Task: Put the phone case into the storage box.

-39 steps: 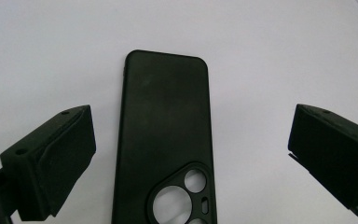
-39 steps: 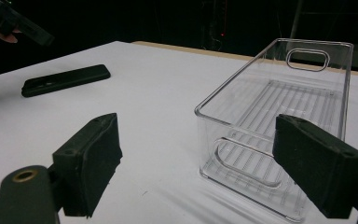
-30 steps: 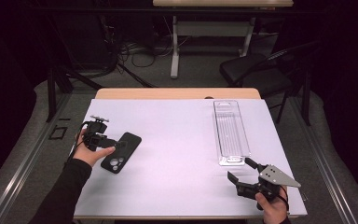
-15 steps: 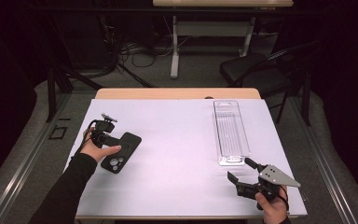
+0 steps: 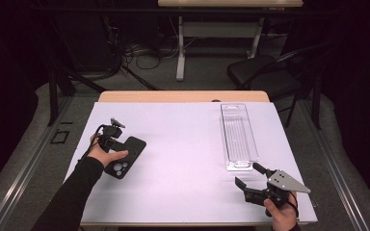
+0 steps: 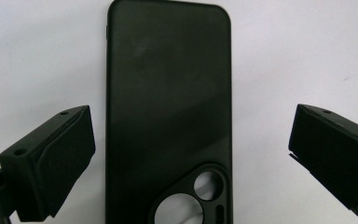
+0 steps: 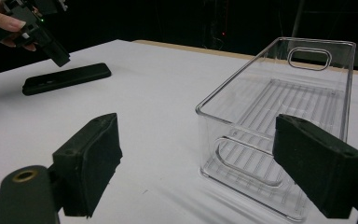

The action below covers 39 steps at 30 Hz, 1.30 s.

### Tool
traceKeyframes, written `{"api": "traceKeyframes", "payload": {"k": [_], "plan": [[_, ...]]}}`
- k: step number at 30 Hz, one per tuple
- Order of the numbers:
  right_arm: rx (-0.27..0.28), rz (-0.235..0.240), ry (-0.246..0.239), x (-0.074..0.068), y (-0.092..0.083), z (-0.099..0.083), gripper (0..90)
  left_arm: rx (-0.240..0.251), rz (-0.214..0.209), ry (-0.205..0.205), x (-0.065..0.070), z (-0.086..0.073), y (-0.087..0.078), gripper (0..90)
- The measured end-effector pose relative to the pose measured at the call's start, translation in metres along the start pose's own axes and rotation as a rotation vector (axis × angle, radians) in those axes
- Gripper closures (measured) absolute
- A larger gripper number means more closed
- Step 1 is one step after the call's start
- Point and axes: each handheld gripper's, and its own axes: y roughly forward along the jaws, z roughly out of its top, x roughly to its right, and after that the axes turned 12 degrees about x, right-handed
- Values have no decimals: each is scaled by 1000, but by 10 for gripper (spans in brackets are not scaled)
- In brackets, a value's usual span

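Approach step, by my reading: left gripper (image 6: 191,163) hovers with jaws spread wide over the black phone case (image 6: 168,112), which lies flat, centre-left on the white table (image 5: 183,144). Right gripper (image 5: 251,179) waits, also spread, lower right, beside the clear bin (image 5: 238,134). Next: lower, straddle the case's long edges, close.

Black phone case (image 6: 168,116), flat, camera cutouts up

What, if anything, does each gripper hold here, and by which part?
Nothing is held. The left gripper is open, its jaws apart on either side of the black phone case lying flat on the table. The right gripper is open near the clear tray.
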Motion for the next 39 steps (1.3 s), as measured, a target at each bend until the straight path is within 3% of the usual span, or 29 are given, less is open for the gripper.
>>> {"api": "traceKeyframes", "payload": {"k": [7,18,39], "plan": [[0,0,-1,0,0,0,145,-33,14,25,1,-1,10,6],[-2,1,1,0,0,0,145,-83,30,26,0,-1,22,6],[-2,1,1,0,0,0,145,-148,61,40,1,-2,30,7]]}}
